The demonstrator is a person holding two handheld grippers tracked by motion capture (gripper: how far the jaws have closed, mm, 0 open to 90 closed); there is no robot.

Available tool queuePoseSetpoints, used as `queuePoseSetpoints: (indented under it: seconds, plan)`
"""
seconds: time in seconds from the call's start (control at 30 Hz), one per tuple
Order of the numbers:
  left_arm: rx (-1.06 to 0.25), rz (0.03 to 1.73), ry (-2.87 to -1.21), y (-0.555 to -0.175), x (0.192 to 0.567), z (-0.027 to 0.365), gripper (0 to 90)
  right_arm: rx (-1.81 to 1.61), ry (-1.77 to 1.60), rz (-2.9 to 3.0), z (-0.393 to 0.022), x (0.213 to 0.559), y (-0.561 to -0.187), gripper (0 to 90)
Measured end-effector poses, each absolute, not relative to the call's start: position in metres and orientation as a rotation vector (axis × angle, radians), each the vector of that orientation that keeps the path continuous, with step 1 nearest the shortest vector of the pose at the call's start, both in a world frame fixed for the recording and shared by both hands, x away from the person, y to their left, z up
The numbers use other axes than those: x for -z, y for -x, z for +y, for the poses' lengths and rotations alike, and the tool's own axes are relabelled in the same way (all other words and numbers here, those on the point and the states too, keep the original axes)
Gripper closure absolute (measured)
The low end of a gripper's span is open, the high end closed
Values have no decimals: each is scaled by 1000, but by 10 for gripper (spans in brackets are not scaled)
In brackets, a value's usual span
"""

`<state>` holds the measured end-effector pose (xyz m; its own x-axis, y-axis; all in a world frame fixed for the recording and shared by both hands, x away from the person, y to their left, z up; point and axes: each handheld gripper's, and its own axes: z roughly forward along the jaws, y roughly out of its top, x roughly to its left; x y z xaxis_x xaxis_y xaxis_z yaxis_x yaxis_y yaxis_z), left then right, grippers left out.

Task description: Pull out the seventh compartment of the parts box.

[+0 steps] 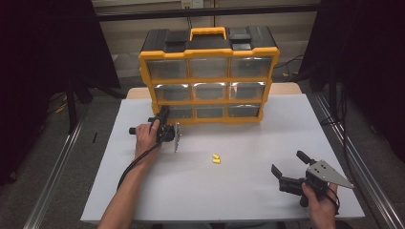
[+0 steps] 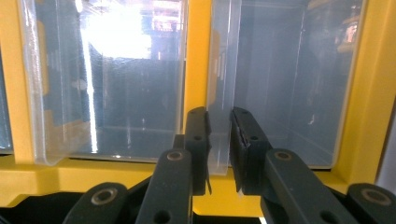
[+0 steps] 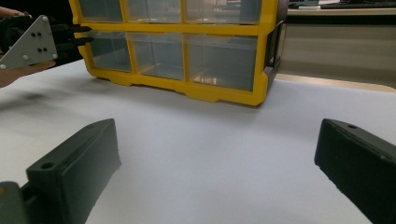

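1. Nearest the person, at 4 o'clock on the white table [image 1: 229, 195]: right gripper [image 1: 289, 166], jaws spread wide, nothing between them. Its own view shows bare tabletop between the two black jaws.
2. Mid-table, near centre: two small yellow pieces [image 1: 216, 159] lying together. High view catches them.
3. At 10 o'clock: left gripper [image 1: 164, 116], held in the left hand [image 1: 144, 136], pushed up to the bottom-left drawer [image 1: 177, 112] of the organiser [image 1: 208, 71].
4. Left gripper view gives what the high view cannot: jaws nearly together, pinched on the thin clear front lip of that drawer [image 2: 219, 140]. Right gripper view shows those jaws at the drawer's corner [image 3: 95, 37].
5. Far edge, 12 o'clock: organiser stands upright, yellow frame, black top, yellow handle, nine clear drawers in three rows. Drawers look empty.
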<state>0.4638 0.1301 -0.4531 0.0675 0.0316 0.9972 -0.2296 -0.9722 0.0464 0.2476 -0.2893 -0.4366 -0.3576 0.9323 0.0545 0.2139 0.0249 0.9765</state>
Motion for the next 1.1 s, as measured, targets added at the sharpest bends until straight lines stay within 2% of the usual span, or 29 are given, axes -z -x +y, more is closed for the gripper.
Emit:
queuePoseSetpoints:
  seconds: [1.1]
  plan:
    - [-2014, -276, -2131, -439, 451, 137, 792, -1379, -1189, 1638, -290, 436, -247, 0]
